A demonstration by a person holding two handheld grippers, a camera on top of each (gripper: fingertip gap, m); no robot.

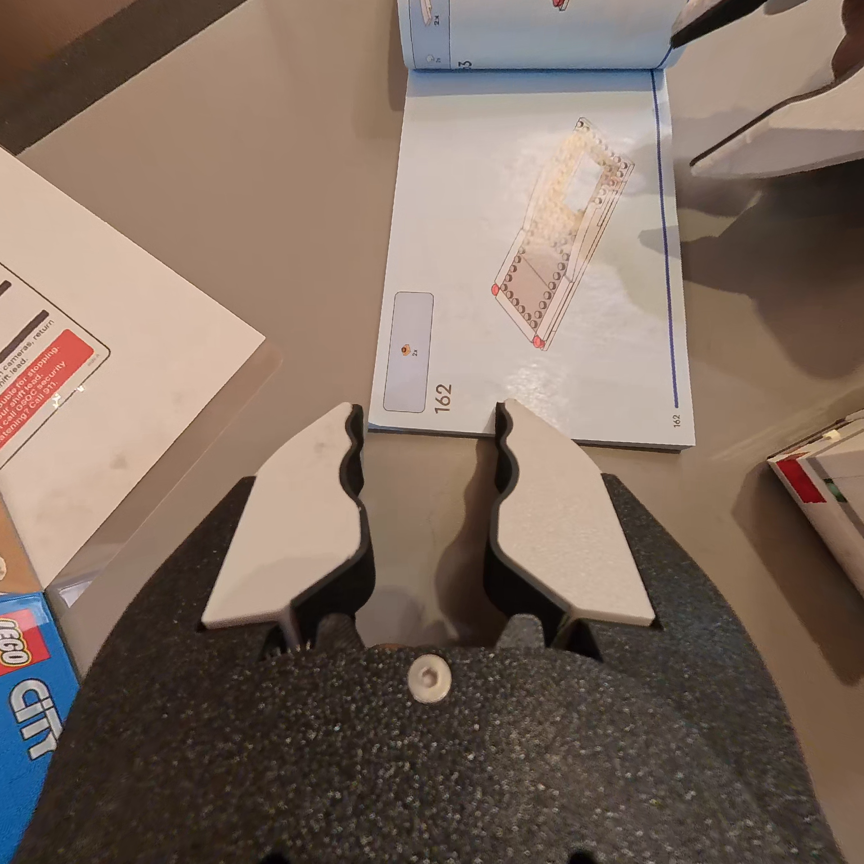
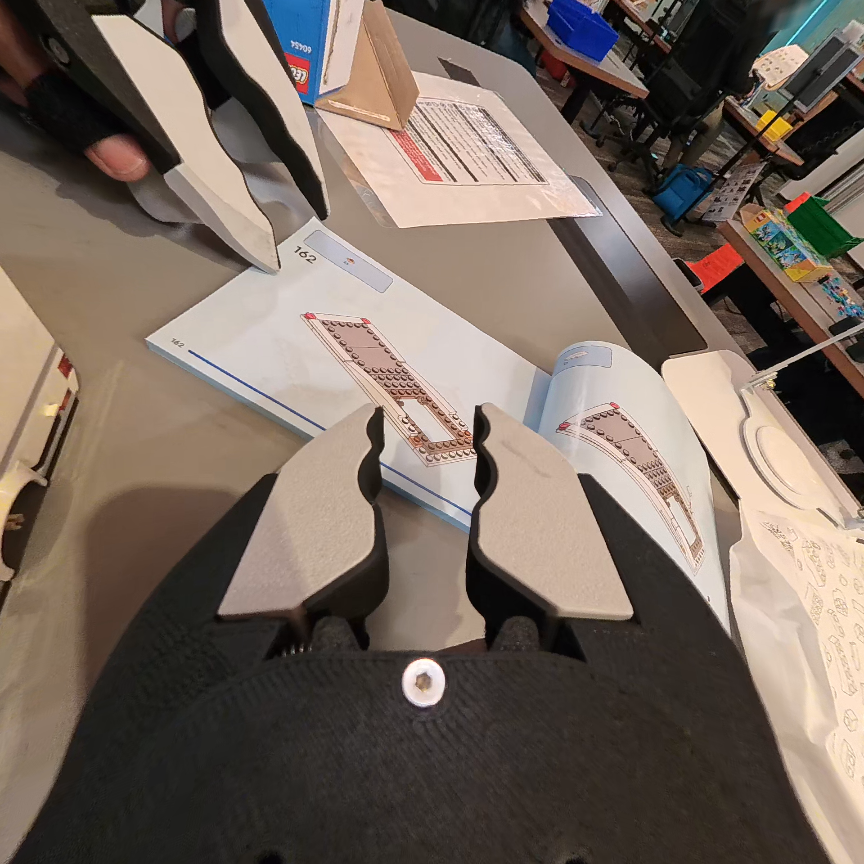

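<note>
From my remote station, the right wrist view takes in a shared workshop or makerspace-style room set up for toy-brick building. My grey table (image 2: 491,290) carries an open building-instruction booklet (image 2: 280,346), a blue toy-brick box (image 2: 299,42) and a laminated notice sheet (image 2: 467,154). Far right, rows of other tables (image 2: 603,65) hold blue (image 2: 579,23), yellow (image 2: 774,124) and green bins (image 2: 823,224), another colourful set box (image 2: 785,248) and loose bricks (image 2: 841,294), with a blue backpack (image 2: 682,191) on patterned carpet (image 2: 622,154).
</note>
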